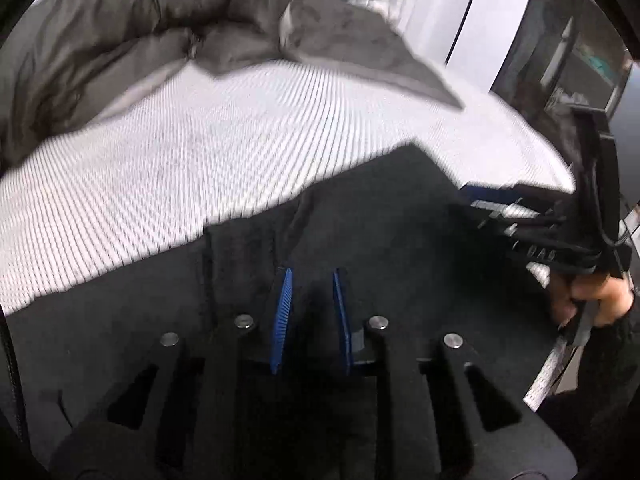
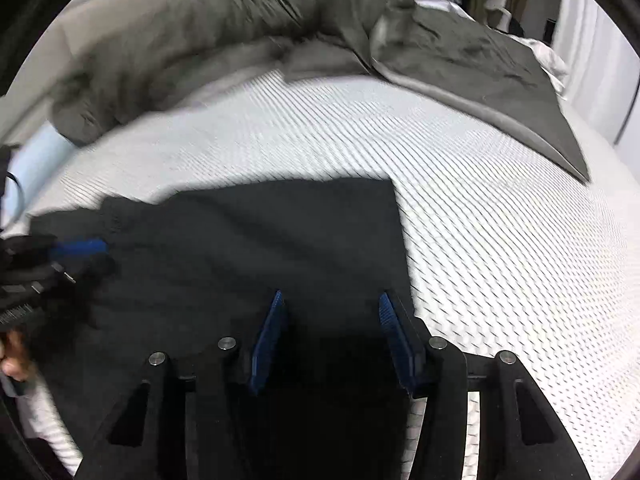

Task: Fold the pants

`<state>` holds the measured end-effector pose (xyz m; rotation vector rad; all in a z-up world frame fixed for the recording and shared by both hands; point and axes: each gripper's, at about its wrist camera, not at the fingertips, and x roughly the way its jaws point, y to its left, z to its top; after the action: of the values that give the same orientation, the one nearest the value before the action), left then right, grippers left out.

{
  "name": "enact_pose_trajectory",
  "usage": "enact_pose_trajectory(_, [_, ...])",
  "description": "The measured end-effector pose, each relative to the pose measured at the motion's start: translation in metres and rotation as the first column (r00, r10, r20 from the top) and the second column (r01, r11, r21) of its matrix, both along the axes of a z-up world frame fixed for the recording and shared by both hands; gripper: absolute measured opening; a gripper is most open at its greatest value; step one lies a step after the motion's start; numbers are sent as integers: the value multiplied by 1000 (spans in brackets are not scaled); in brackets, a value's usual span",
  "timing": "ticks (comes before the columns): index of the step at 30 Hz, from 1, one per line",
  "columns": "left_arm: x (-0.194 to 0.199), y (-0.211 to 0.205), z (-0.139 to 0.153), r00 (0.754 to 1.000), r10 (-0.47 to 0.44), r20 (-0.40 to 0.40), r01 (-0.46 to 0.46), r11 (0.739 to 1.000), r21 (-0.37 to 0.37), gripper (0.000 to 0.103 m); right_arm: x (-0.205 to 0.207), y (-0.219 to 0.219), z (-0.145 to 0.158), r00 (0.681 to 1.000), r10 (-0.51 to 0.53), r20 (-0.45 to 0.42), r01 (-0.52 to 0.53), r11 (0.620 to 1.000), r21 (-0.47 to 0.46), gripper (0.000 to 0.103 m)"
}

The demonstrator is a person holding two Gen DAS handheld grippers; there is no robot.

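A: Status on the fold?

B: Partway, by my read. The pants (image 2: 248, 248) lie on the bed (image 2: 500, 240) as a dark, roughly rectangular slab with a clean square corner ahead and to the right of your right gripper (image 2: 330, 312). That looks like at least one fold done. At least one more fold probably remains, but I can't tell how many layers are there.

A: Grippers?

B: Right gripper is wide, blue pads apart, nothing between them, hovering over the pants' right edge. Your left gripper (image 1: 310, 288) sits narrower, directly over the fabric. Cloth runs under and between the fingers, but I can't tell whether it's pinched or just below them.

A: What differs between the views?

B: The right wrist view shows the square far corner and the straight right edge. The left wrist view shows a ridge or seam in the cloth just ahead-left of your left gripper. Both show the grey duvet (image 1: 120, 40) bunched well beyond the pants.
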<state>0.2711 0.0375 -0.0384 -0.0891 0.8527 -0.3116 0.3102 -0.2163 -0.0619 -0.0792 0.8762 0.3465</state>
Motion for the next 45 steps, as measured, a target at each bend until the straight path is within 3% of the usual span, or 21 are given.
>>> enact_pose_trajectory(2, [7,3,1,1000,30,3,-30,999,-18,18,-1,12,10,1000,20,11,-20,998,52,52])
enact_pose_trajectory(4, [18,8,-14,996,73,-44,-74,997,-33,18,11,33,14,999,39,12,-40,996,77,53])
enact_pose_trajectory(6, [27,16,-31,988,120,-96,-127,990,-63,18,19,49,7,998,67,-11,-65,993,103,53])
enact_pose_trajectory(8, [28,20,-32,988,120,-94,-128,988,-85,18,31,61,-5,994,98,-49,-93,990,106,53])
enact_pose_trajectory(10, [25,24,-32,989,114,-90,-123,987,-105,17,31,65,-19,994,64,-83,-62,998,31,52])
enact_pose_trajectory(12, [21,27,-33,991,105,-87,-115,987,-111,17,35,57,-26,998,-28,-47,22,991,-129,52])
enact_pose_trajectory(13, [18,26,-32,991,102,-83,-111,988,-104,17,38,51,-26,997,-70,-34,64,985,-161,52])
enact_pose_trajectory(16, [6,21,-20,993,98,-62,-102,992,-67,18,33,30,-18,990,-138,-39,133,985,-106,53])
enact_pose_trajectory(18, [-13,15,-6,998,68,-18,-69,996,-58,19,17,28,-8,995,-80,-57,78,997,-24,53])
enact_pose_trajectory(20, [-32,9,1,999,51,1,-51,997,-66,33,-4,33,2,999,-9,-46,11,998,56,54])
enact_pose_trajectory(22, [-53,0,1,1000,21,2,-21,998,-65,57,-27,49,7,997,64,-34,-61,996,68,55])
enact_pose_trajectory(26, [-71,-17,-19,998,-22,-52,23,1000,9,59,-57,84,-9,981,183,-62,-182,983,24,55])
enact_pose_trajectory(27, [-75,-18,-28,998,-29,-61,31,998,48,58,-64,85,-16,980,185,-68,-185,983,3,55])
enact_pose_trajectory(29, [-84,-16,-35,999,-43,-31,45,998,52,59,-74,84,-26,981,188,-51,-192,979,-69,55])
enact_pose_trajectory(32, [-97,-2,-37,999,30,-30,-29,998,50,68,-76,57,-33,990,138,-25,-140,979,-148,56])
enact_pose_trajectory(35, [-110,13,-36,993,107,-45,-107,994,8,70,-77,17,-27,999,45,-12,-46,992,-119,56])
enact_pose_trajectory(38, [-127,6,-18,996,89,19,-89,996,-16,70,-89,4,-14,1000,31,-2,-31,1000,-2,56])
enact_pose_trajectory(40, [-139,-12,-9,997,36,72,-37,999,14,72,-106,12,-1,995,98,26,-99,993,63,56])
enact_pose_trajectory(42, [-141,-32,-16,998,-16,56,11,996,92,73,-121,33,0,983,179,35,-181,979,94,57])
enact_pose_trajectory(45, [-134,-40,-32,1000,-6,5,5,989,146,73,-142,63,-17,969,247,7,-247,969,10,56])
